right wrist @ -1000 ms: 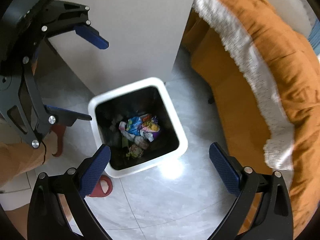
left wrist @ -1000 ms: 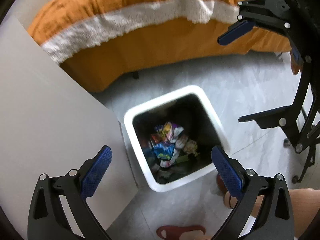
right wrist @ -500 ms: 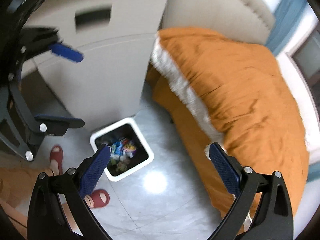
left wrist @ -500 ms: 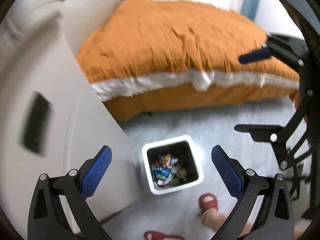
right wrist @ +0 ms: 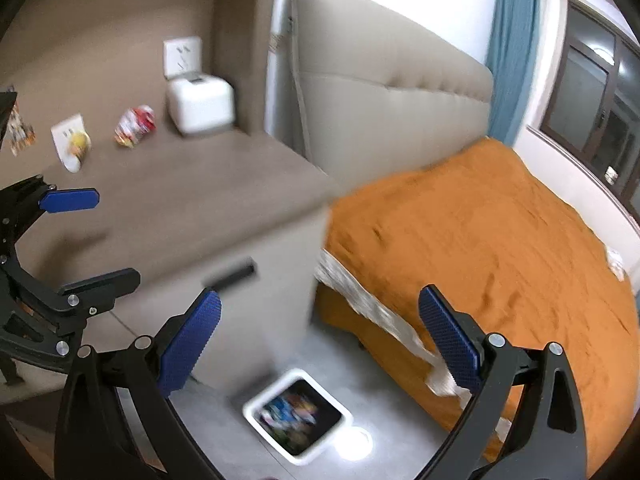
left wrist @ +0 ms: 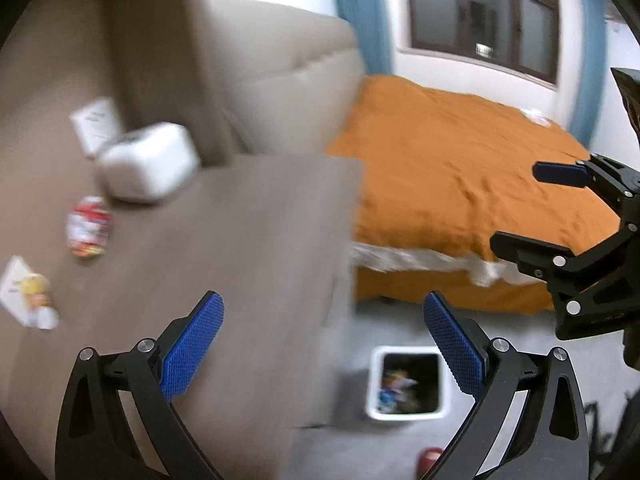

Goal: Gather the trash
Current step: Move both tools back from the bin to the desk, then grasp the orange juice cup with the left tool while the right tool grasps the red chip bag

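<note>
Nearest in both wrist views are the hand-held grippers themselves: the left hand-held gripper point(left wrist: 323, 344) and the right hand-held gripper point(right wrist: 320, 340) each have their blue, cross-hatched pads spread wide with nothing between them. Low in each frame, on the grey glossy floor, sits a white square-rimmed bin point(right wrist: 256, 414) with a dark liner, already holding colourful wrappers; it stands beside the pale side of the nightstand.

Beyond it, the brown matte worktop point(left wrist: 240, 240) fills the left half of the left wrist view. The remaining trash lies toward its far left: a crumpled red-and-white wrapper point(left wrist: 88, 227), its long axis running roughly away from the camera, and nearer the frame's left edge a flat white packet with a yellow print point(left wrist: 28, 292). Motion blur hides finer detail. In the right wrist view, both lie in the upper left, past the left hand-held gripper, so the left one looks nearer to them and the likelier to reach, up and to the left.

Behind the wrapper stands a white rounded box-shaped device point(left wrist: 150, 168), smooth plastic. Farther right spreads an orange wrinkled bedspread point(left wrist: 460, 168) with a white fringe, backed by a padded beige headboard point(right wrist: 380, 96).
</note>
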`<state>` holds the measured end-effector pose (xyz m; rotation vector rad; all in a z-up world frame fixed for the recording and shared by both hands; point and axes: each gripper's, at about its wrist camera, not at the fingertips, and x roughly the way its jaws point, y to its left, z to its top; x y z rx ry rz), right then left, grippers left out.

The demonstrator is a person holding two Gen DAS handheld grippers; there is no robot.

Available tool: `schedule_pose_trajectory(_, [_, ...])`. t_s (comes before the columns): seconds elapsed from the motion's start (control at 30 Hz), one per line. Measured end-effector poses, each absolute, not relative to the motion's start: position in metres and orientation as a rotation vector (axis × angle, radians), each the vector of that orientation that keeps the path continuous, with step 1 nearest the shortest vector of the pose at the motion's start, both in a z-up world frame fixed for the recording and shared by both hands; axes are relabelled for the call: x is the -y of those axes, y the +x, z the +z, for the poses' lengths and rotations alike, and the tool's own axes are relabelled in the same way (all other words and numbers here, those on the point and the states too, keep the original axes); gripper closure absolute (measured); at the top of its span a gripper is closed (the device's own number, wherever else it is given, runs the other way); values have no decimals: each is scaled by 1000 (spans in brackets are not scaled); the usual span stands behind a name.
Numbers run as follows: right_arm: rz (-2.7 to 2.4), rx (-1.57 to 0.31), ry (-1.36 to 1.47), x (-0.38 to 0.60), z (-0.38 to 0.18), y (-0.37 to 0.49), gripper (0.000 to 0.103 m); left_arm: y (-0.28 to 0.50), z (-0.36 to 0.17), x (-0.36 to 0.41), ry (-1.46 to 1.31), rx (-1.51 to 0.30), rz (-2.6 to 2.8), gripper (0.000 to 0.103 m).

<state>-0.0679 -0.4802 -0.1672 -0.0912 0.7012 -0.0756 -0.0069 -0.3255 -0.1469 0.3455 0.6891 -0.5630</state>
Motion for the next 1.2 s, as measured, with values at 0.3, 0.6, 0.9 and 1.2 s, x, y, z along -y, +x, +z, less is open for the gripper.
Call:
schedule_pose_trajectory(0.3, [44, -616, -151, 387, -128, -3, 5, 38, -113, 235, 258, -660, -363, 5])
schedule_pose_trajectory(0.6, [102, -586, -188, 319, -117, 57, 5, 79, -95, 158, 170, -661, -184, 5])
schedule_pose_trajectory(0.9, [157, -594, -195, 266, -119, 120, 5, 121, -99, 105, 116, -676, -9, 5])
schedule_pose_trajectory(1.2, [166, -640, -235, 220, -141, 187, 5, 176, -124, 66, 44, -730, 139, 5])
